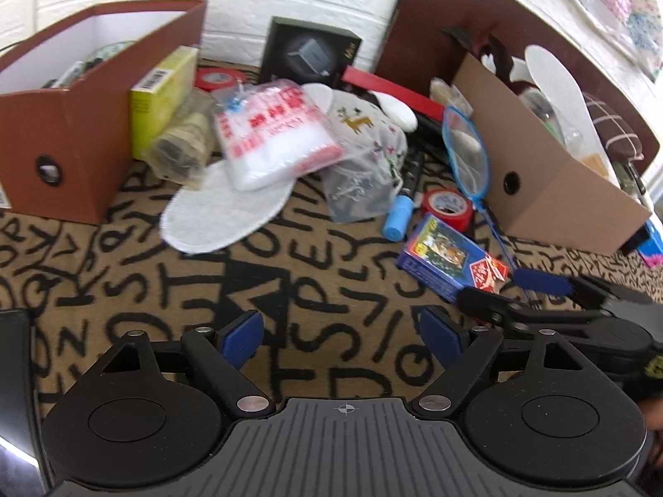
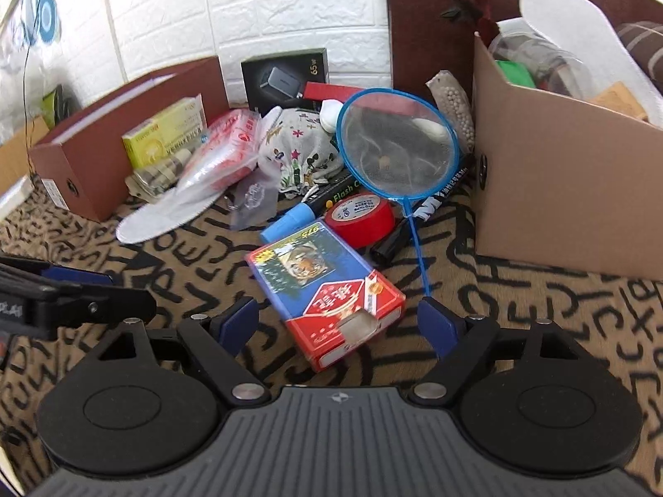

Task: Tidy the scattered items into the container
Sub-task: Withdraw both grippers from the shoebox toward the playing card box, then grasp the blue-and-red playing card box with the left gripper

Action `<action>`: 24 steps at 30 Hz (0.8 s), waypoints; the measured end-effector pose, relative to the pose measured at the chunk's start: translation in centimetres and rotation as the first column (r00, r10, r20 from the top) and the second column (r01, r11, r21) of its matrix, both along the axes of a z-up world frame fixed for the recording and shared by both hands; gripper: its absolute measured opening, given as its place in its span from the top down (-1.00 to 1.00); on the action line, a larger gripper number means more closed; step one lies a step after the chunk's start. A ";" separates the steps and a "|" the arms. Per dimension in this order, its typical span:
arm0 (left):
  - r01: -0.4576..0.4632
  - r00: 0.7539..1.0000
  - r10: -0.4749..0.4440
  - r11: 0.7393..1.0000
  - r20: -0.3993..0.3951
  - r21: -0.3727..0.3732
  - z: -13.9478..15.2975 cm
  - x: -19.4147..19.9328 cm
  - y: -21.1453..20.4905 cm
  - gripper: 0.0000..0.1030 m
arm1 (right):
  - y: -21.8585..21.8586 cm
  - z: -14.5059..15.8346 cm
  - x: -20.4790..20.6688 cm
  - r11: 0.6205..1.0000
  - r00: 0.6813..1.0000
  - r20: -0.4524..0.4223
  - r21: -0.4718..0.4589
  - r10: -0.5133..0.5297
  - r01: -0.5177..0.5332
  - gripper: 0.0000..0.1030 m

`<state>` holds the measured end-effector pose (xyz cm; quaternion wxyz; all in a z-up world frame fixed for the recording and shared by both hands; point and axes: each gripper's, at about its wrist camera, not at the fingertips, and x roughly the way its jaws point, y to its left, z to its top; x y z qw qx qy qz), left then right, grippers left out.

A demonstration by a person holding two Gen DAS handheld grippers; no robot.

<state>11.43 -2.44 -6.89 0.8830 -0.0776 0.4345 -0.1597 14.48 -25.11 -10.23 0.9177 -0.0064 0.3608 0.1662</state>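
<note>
Roughly left to right: brown shoebox (image 1: 62,132) far left on the letter-print rug (image 1: 207,290), open top, white inside, a few small items in it too blurred to name. Yellow-green carton (image 1: 163,99) leans against its right wall, a clear packet of rolled stuff (image 1: 182,145) just below that. Middle pile: red-and-white plastic bag (image 1: 273,132) lying over a white insole (image 1: 219,211), printed cloth pouch (image 1: 369,128), black charger box (image 1: 310,51) standing against the white brick wall. Then a blue-capped marker (image 2: 290,219), red tape roll (image 2: 360,217), blue net scoop (image 2: 398,141) leaning over them. Playing-card box (image 2: 327,290), blue and red, flat on the rug in front of the tape. Cardboard box (image 2: 559,190) at right, open top, crammed: white insole (image 2: 567,29) sticking up, clear plastic packaging, something green, a brown checked cushion-like thing at its far edge. Left gripper (image 1: 342,331) fingers spread, nothing between them, only rug. Right gripper (image 2: 335,323) fingers spread, straddling the near end of the card box; pads not on it.
</note>
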 end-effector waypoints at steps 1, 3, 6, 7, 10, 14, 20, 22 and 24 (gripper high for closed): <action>0.001 1.000 -0.001 1.000 -0.005 -0.001 -0.1 0.1 0.0 -0.74 | 0.1 -0.2 0.3 1.000 1.000 0.000 -0.008 0.011 -0.011 -0.68; -0.004 1.000 0.004 1.000 -0.022 -0.006 -0.4 0.5 0.0 -0.74 | 0.3 -0.6 0.7 0.999 1.000 -0.008 -0.021 0.026 -0.026 -0.66; -0.017 0.999 0.017 1.000 -0.036 -0.015 -0.7 0.8 0.2 -0.74 | 0.8 -0.8 0.8 0.998 0.998 -0.027 -0.026 0.052 -0.053 -0.50; -0.022 0.999 0.021 1.000 -0.038 -0.017 -0.8 0.9 0.3 -0.74 | 1.1 -0.7 0.5 0.997 0.997 -0.030 -0.021 0.075 -0.076 -0.50; -0.031 0.999 0.029 0.999 -0.043 -0.028 -0.8 1.0 0.5 -0.75 | 3.0 -0.7 -0.5 0.986 0.986 -0.036 -0.043 0.162 -0.164 -0.49; -0.024 0.999 0.023 0.999 -0.045 -0.025 -0.8 0.9 0.5 -0.75 | 5.7 -0.6 -2.0 0.965 0.965 -0.037 -0.045 0.258 -0.260 -0.48; 0.006 0.999 -0.006 1.000 -0.037 -0.001 -1.1 0.4 1.3 -0.75 | 8.4 -0.5 -4.0 0.906 0.908 -0.023 -0.060 0.419 -0.420 -0.50; 0.029 0.999 -0.029 1.000 -0.028 0.011 -1.2 0.1 1.5 -0.74 | 8.4 -0.5 -4.2 0.907 0.910 -0.024 -0.065 0.415 -0.416 -0.51; 0.044 0.999 -0.044 0.999 -0.025 0.025 -1.1 -0.1 1.5 -0.68 | 8.2 -0.5 -4.2 0.920 0.922 -0.029 -0.065 0.386 -0.387 -0.68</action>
